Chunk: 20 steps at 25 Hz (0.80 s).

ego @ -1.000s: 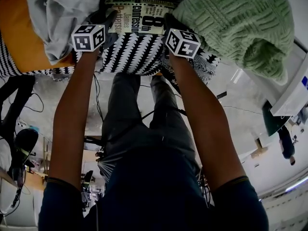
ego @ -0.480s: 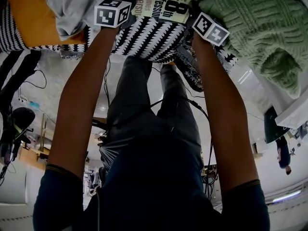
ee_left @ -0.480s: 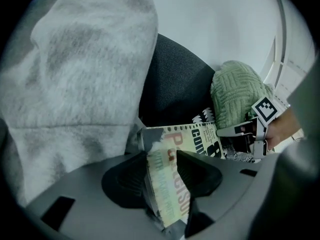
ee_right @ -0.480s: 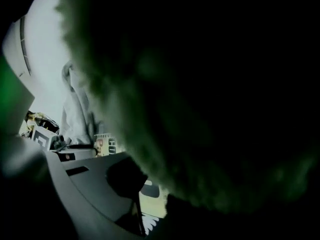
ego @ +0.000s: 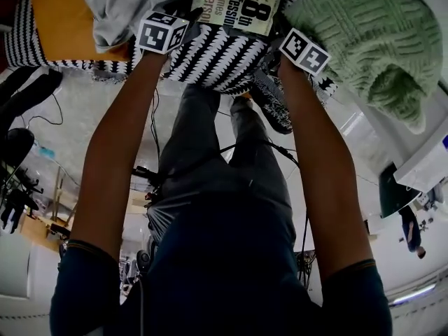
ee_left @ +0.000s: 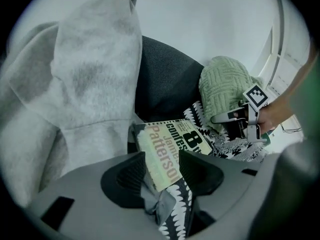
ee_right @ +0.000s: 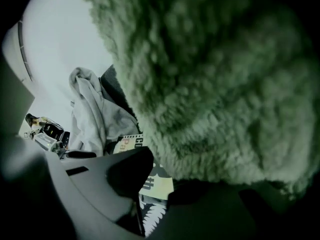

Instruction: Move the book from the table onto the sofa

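Left tongs (ee_left: 161,156): the jaws have just been opening and now stand apart, a corner of the book (ee_left: 172,144) loose between them over a bunched fold of zigzag cloth (ego: 210,58). Right tongs (ee_right: 161,171): they appear closed on the book's opposite corner, pressed against a green knitted blanket (ego: 364,33). The book lies on the cloth on the sofa (ee_left: 165,84), between a grey sweatshirt (ee_left: 85,84) and the blanket. We judge that pulling the left tongs back could snag the fold and drag the book towards the seat's edge. Held by one corner only, it could also twist. The blanket may catch the right tongs.
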Available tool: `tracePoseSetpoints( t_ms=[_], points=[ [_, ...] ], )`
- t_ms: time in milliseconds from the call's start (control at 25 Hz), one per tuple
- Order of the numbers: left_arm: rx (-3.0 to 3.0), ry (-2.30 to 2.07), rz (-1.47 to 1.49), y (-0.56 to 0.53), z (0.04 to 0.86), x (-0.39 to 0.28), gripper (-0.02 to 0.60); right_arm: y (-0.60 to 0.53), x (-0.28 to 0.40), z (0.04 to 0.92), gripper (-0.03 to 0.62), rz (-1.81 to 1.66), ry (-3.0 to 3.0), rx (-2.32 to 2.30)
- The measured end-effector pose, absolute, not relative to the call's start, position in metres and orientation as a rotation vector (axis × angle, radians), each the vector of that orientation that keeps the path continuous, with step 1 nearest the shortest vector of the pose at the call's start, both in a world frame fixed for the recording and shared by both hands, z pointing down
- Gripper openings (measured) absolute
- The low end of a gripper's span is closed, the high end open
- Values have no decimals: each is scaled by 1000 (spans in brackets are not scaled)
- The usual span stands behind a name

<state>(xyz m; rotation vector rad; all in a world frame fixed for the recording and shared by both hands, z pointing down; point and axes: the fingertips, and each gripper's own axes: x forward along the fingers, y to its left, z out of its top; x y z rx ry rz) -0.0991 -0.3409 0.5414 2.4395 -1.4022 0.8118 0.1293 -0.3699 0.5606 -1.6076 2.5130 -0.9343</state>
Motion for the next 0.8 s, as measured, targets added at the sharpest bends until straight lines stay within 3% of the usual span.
tracePoseSetpoints(
  t_ms=[160, 280, 360, 800],
  points=[
    [2467, -1415, 790, -313, 524, -99, 185, -346, 133, 544, 83, -914, 2529, -1571],
    [2548, -1421, 757, -289, 498, -91, 45, -326, 129, 522, 64, -880, 2572, -1482],
    [2613, -1421, 728, -271, 479, -84, 5, -310, 124, 504, 26, -823, 2626, -1407],
    [2820, -1530, 517, -172, 377, -51, 5, -198, 108, 394, 14, -339, 2891, -1081]
  ],
)
